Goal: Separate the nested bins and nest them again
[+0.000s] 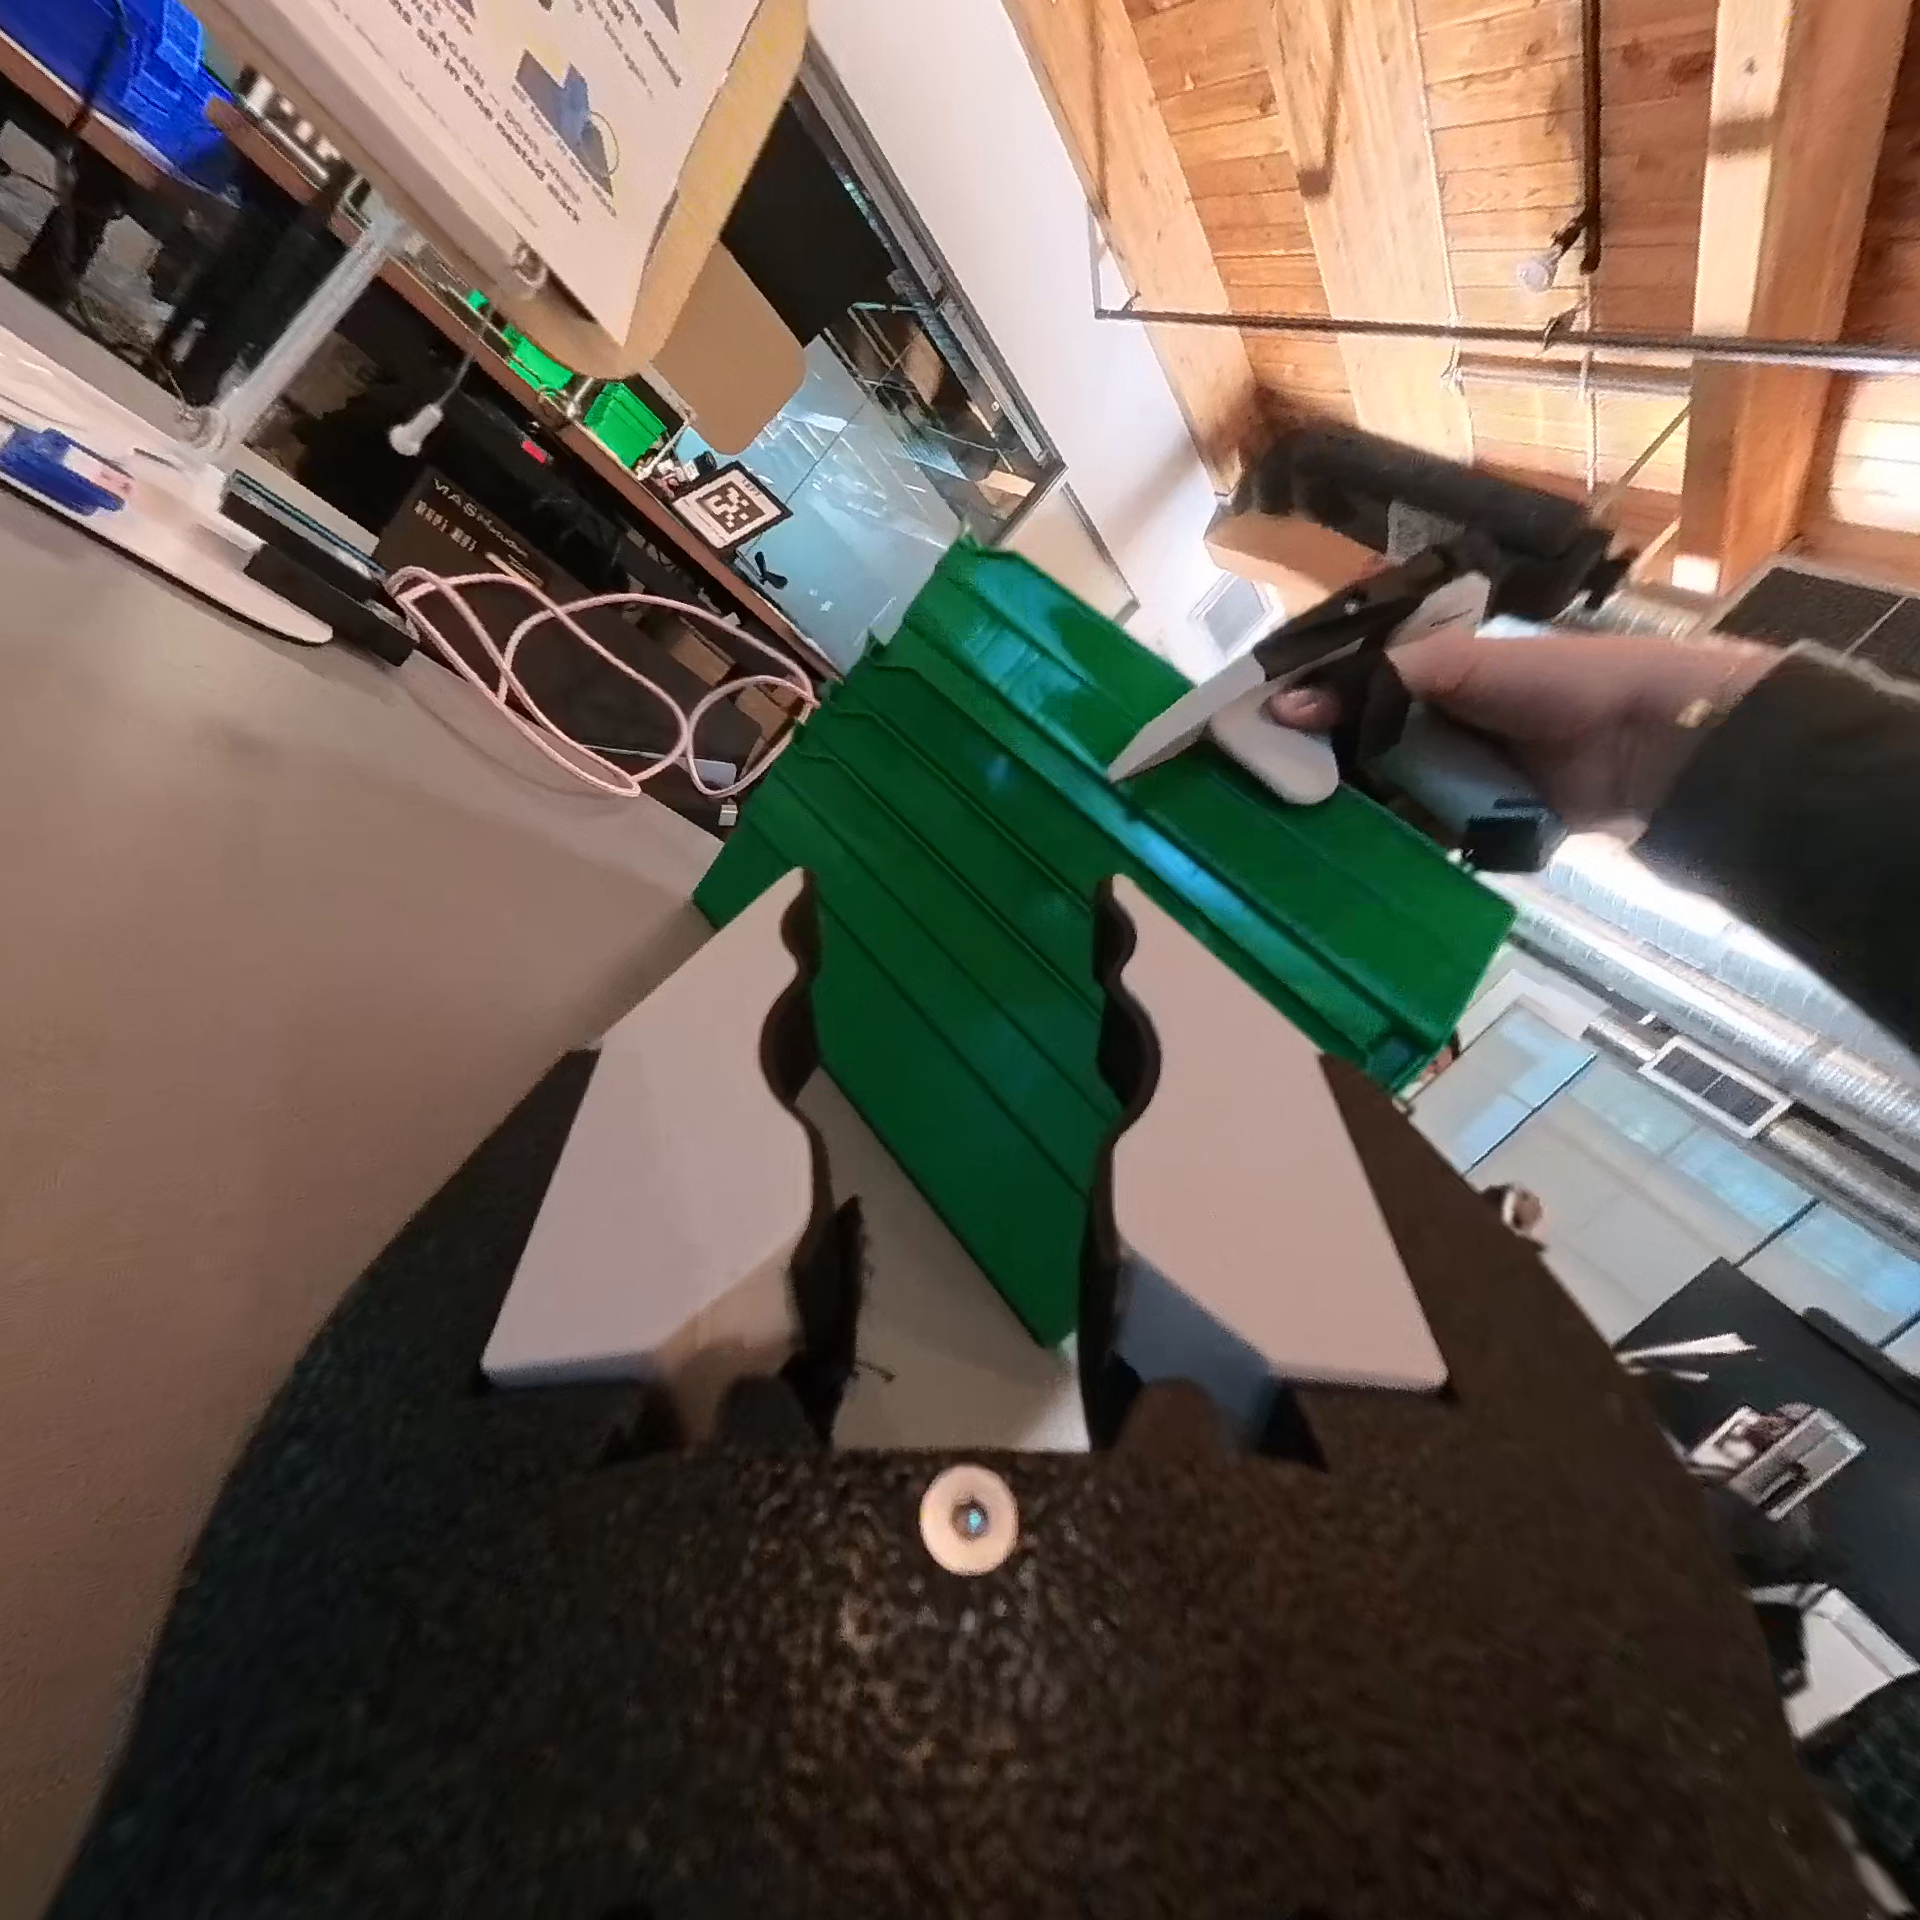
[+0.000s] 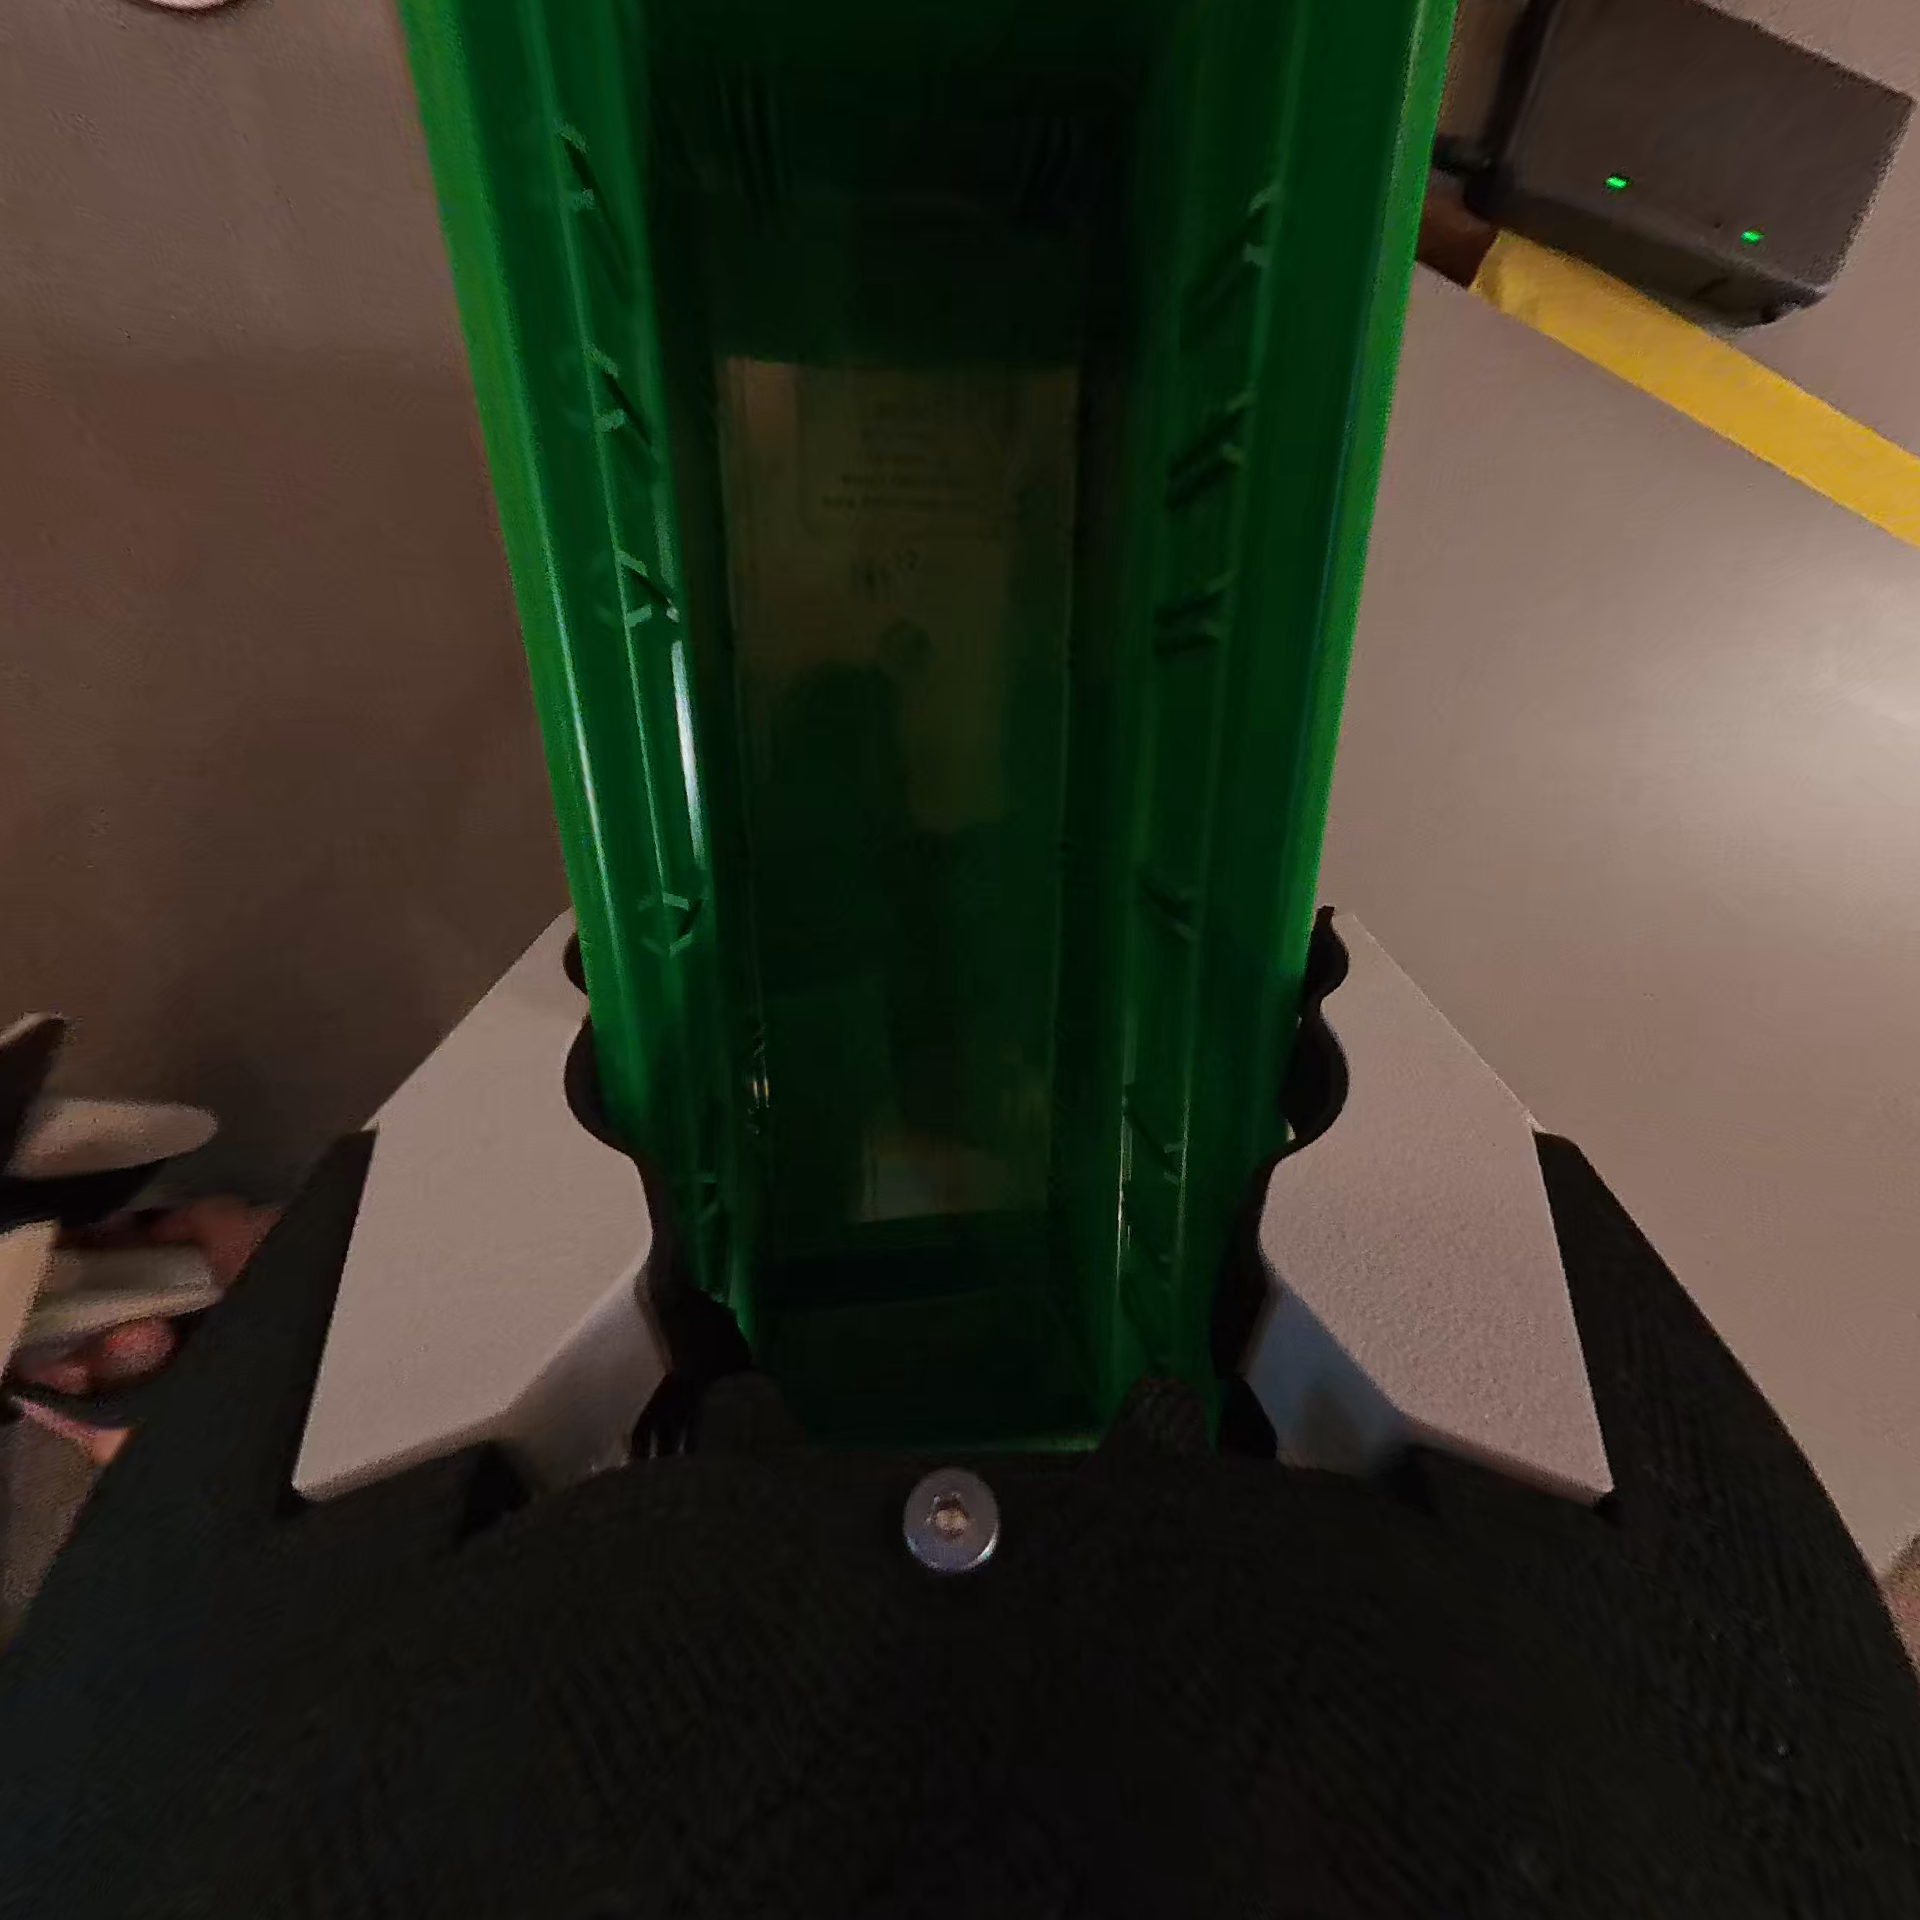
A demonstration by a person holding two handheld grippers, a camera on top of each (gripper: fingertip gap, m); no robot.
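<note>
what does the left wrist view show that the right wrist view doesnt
Only the left wrist view shows the bins' ribbed outside, the right gripper on their upper edge in a hand, a pink cable, a square marker and wooden ceiling beams.

Only the right wrist view looks down inside a bin, past a pale label on its floor, with yellow tape and a black box with green lights.

Both share the green bins clamped between that view's own fingers, and the grey table.

Timber-beamed ceiling [image 1: 1455, 208], white wall [image 1: 977, 208], grey tabletop [image 1: 260, 883], yellow tape [image 2: 1704, 395] across grey surface.
</note>
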